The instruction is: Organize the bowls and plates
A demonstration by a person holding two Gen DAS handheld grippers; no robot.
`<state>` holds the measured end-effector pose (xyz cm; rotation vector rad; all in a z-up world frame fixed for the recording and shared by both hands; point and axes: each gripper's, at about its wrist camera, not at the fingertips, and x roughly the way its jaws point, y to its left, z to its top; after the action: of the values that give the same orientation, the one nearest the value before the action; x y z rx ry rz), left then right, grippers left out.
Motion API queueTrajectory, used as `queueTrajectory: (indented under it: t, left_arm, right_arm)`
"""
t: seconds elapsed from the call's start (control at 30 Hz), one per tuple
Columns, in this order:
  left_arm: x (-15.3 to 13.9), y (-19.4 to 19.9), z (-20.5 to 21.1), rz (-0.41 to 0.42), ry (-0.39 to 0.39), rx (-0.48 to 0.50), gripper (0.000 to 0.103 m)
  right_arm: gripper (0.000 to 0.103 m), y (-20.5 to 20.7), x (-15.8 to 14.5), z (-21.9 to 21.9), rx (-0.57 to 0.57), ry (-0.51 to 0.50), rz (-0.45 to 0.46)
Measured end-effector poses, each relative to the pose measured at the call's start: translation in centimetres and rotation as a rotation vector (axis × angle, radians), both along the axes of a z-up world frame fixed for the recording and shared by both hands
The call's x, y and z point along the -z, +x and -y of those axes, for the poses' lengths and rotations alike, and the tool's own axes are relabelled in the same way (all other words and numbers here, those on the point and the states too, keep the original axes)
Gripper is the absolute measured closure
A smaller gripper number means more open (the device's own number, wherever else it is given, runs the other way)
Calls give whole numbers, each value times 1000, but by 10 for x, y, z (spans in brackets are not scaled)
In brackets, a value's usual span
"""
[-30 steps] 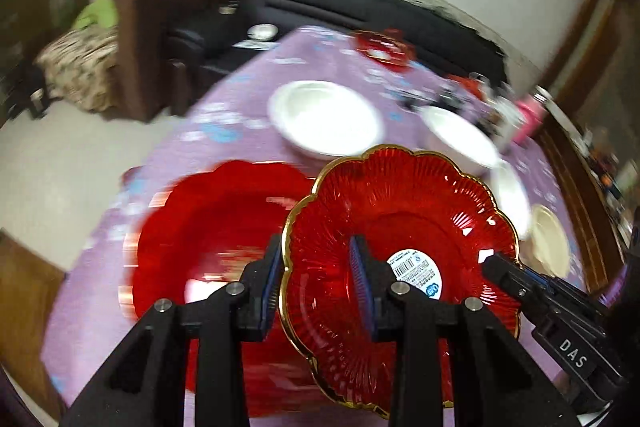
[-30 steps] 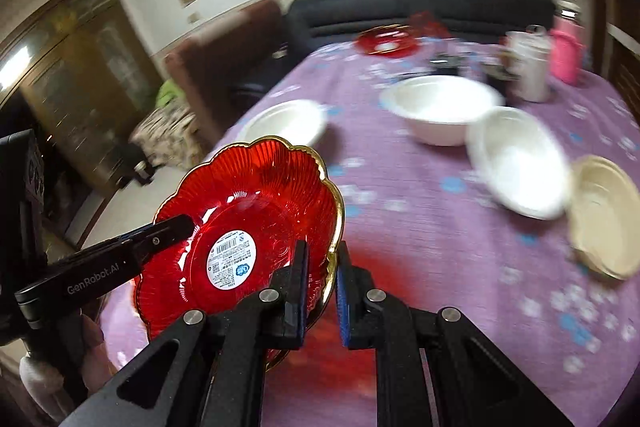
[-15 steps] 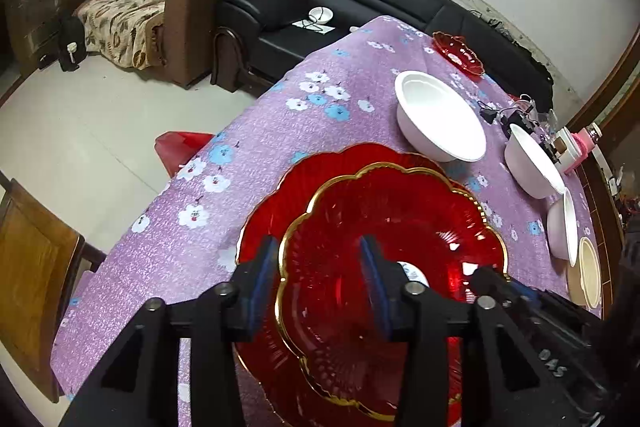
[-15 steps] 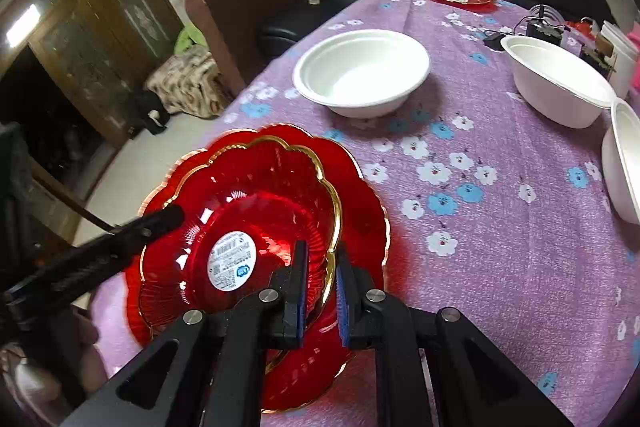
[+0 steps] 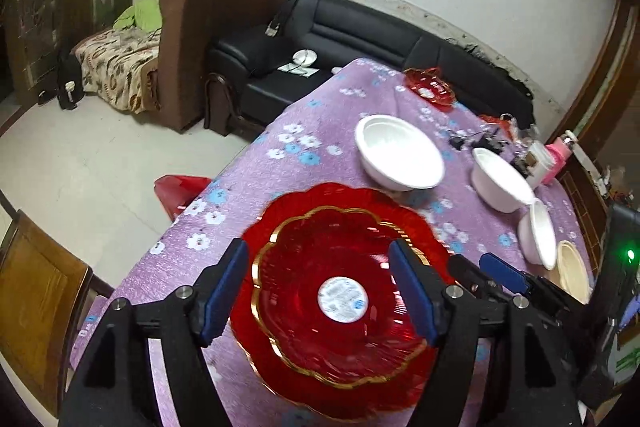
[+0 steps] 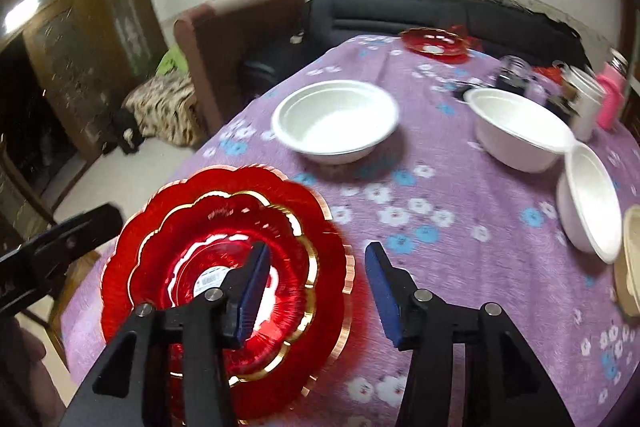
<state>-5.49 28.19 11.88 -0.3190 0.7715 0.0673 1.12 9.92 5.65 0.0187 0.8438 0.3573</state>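
A small red gold-rimmed plate (image 5: 340, 307) (image 6: 224, 263) with a white sticker lies nested in a larger red plate (image 5: 280, 219) (image 6: 320, 227) at the near corner of the purple flowered table. My left gripper (image 5: 320, 291) is open, its fingers standing either side of the small plate. My right gripper (image 6: 316, 291) is open above the plates' right edge, holding nothing. Another red plate (image 5: 430, 89) (image 6: 434, 43) sits at the far end.
Three white bowls (image 6: 336, 119) (image 6: 520, 131) (image 6: 592, 203) and a cream bowl (image 6: 632, 259) stand across the table. Jars and a pink bottle (image 6: 610, 95) are at the far right. A wooden chair (image 5: 36, 291) stands by the near table edge; sofas lie beyond.
Both grippers have opened and let go of the small red plate, which now rests in the larger red plate. Both have drawn back a little.
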Motion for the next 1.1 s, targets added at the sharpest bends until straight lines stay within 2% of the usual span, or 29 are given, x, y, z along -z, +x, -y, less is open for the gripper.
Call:
queueTrajectory:
  t: [0.13,0.3,0.53,0.73,0.83,0.93,0.97,1.03,1.1]
  left_arm:
    - [-14,-6,33,29,26,71,23]
    - [-19,-7,90,31,62,186,22]
    - [0,-3,180,-4,96,345,22]
    - [38,16,237,-72,86,434,22]
    - [61,32,254,-120,86,450,22]
    - [76,42,261,-132,70,452,22]
    - [80,45,261,-136,79,444,22]
    - [86,52,259,-137,78,435,22]
    - [94,58,253,-141,77,416,22]
  right_arm:
    - [44,-10,-13,41,63,60,6]
    - [37,-26,-12,101,144,61,-18]
    - [38,-32,23,188,298,-5,-107]
    - [38,-23,54,235,384,-30,-164]
    - [31,-19,56,241,397,-63,-132]
    - [19,-14,58,244,414,-65,-115]
    - [11,-14,59,245,426,-75,-103]
    - [9,-9,63,244,434,-111,-104]
    - [1,-7,65,240,439,-168,-106]
